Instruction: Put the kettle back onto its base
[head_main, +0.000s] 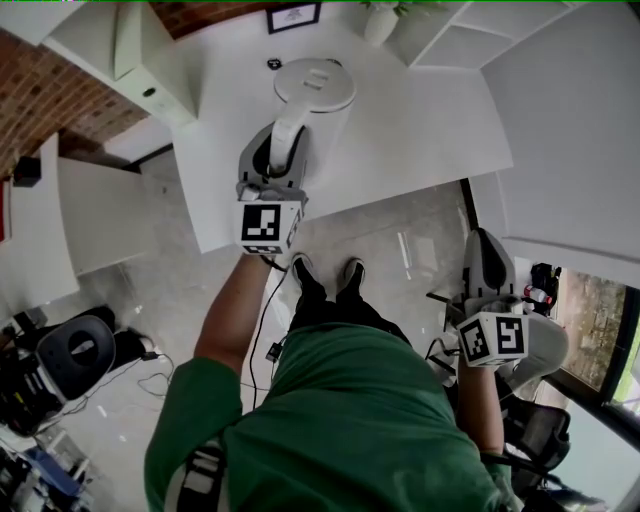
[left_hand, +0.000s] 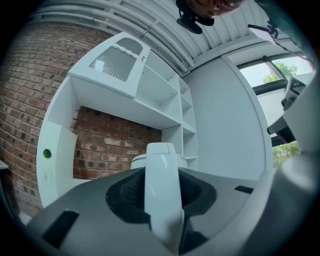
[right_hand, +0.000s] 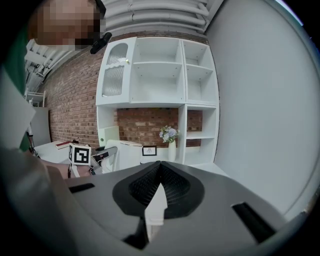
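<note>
Currently the white kettle (head_main: 318, 92) stands upright on the white counter (head_main: 420, 125), near its front edge. Whether a base lies beneath it cannot be told from above. Its curved handle (left_hand: 162, 192) sits between the jaws of the left hand-held gripper (head_main: 276, 152), whose dark pads press on it from both sides. A small picture frame (head_main: 293, 16) stands at the back of the counter. The right hand-held gripper (right_hand: 156, 186) is well apart, off the counter's right end, with its jaws together on nothing.
</note>
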